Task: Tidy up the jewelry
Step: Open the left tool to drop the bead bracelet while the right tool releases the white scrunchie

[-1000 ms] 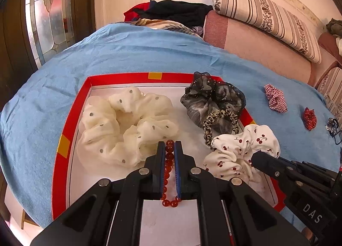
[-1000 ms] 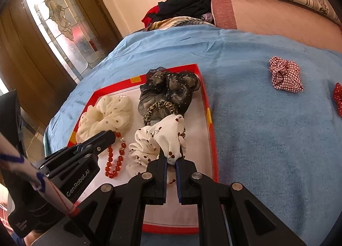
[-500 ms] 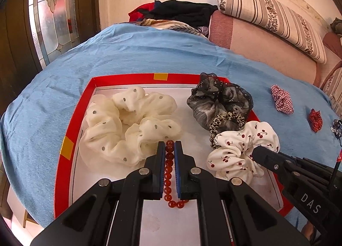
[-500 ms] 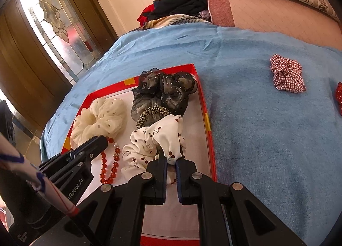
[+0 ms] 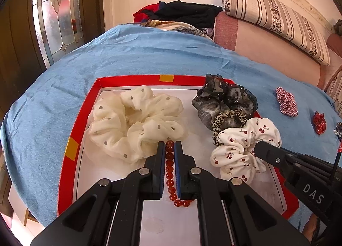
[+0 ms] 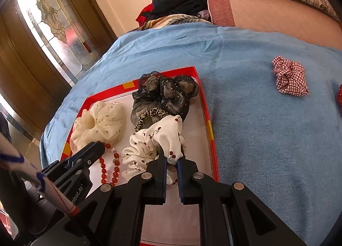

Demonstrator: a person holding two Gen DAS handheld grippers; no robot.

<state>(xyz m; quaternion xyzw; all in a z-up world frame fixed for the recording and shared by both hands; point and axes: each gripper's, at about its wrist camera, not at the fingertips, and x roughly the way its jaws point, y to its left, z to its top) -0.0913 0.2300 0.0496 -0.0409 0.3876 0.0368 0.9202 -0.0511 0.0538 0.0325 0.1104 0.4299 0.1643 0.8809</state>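
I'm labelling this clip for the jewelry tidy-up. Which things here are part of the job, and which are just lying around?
Part of the job:
red bead bracelet
cherry scrunchie
cream scrunchie
black scrunchie
leopard scrunchie
gingham scrunchie
red tray

Lying about:
striped cushion
clothes pile

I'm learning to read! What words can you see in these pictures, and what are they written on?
"DAS" – white letters on the black body of the right gripper, seen from the left wrist camera.
"obot.AI" – white letters on the black body of the left gripper, seen from the right wrist camera; its first letters are hidden.
Nothing else carries any writing I can read.
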